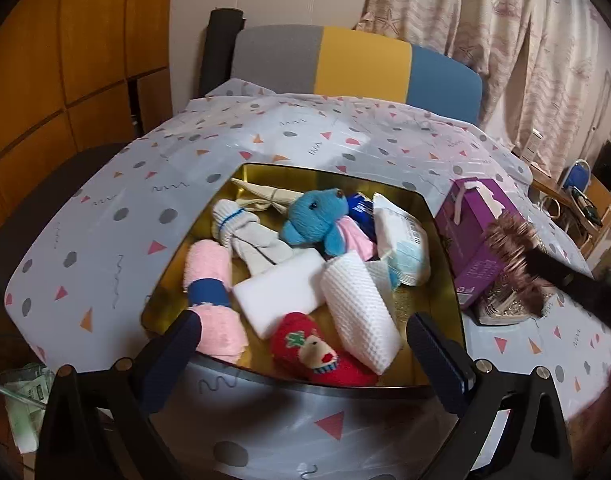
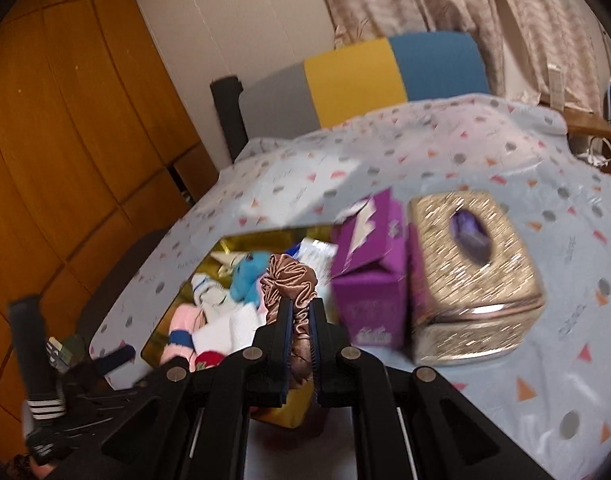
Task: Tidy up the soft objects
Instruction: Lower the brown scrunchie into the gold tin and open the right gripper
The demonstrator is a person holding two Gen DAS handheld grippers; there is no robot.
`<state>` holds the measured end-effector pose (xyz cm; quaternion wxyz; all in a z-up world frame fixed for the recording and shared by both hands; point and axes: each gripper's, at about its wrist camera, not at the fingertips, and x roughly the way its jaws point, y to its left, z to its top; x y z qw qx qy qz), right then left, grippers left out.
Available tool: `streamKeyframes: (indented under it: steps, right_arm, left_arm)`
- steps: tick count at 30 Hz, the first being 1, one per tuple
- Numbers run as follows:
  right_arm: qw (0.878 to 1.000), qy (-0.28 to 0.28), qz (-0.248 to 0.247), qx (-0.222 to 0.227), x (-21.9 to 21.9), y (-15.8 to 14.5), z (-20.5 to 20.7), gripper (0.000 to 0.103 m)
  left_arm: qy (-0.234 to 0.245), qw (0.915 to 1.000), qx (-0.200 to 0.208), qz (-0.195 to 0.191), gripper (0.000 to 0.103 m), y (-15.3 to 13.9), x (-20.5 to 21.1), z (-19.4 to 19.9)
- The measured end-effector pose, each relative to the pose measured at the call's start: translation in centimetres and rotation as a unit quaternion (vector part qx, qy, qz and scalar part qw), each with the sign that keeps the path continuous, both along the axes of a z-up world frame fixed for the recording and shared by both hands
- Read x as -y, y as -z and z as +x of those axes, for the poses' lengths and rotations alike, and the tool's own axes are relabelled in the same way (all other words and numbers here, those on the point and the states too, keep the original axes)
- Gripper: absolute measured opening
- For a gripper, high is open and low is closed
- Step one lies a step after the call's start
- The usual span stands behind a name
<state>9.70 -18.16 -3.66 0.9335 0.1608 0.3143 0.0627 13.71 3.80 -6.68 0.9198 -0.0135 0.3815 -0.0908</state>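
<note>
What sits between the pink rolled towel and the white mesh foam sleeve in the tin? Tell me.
A white sponge block lies between the pink rolled towel and the white mesh foam sleeve, per the left wrist view.

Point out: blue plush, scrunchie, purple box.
blue plush (image 1: 315,216), left wrist view, on its head
scrunchie (image 2: 291,280), right wrist view, satin folds above the claw
purple box (image 2: 367,280), right wrist view, on its front face

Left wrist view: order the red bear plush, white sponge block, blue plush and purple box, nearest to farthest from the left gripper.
1. Red bear plush, between the jaws, tin's near edge.
2. White sponge block, tin's centre.
3. Blue plush, toward the tin's back.
4. Purple box, outside the tin, right.
</note>
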Motion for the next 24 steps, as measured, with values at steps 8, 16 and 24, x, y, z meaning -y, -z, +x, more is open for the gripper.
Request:
streamKeyframes:
  steps: [8, 16, 24]
  right_arm:
    - [0.999, 0.012, -0.012, -0.051, -3.2, 3.3, 2.2, 0.008]
    - [0.995, 0.029, -0.059, -0.074, -5.1, 5.0, 3.9, 0.008]
    - [0.988, 0.058, -0.111, -0.094, -5.9, 5.8, 5.4, 0.008]
  left_arm:
    - [-0.044, 0.999, 0.0, 0.004, 0.103, 0.5, -2.4, -0.4]
    - [-0.059, 0.998, -0.004, 0.024, 0.103, 1.2, -3.4, -0.9]
    - [-0.069, 0.9972, -0.009, 0.028, 0.103, 1.5, -3.7, -0.9]
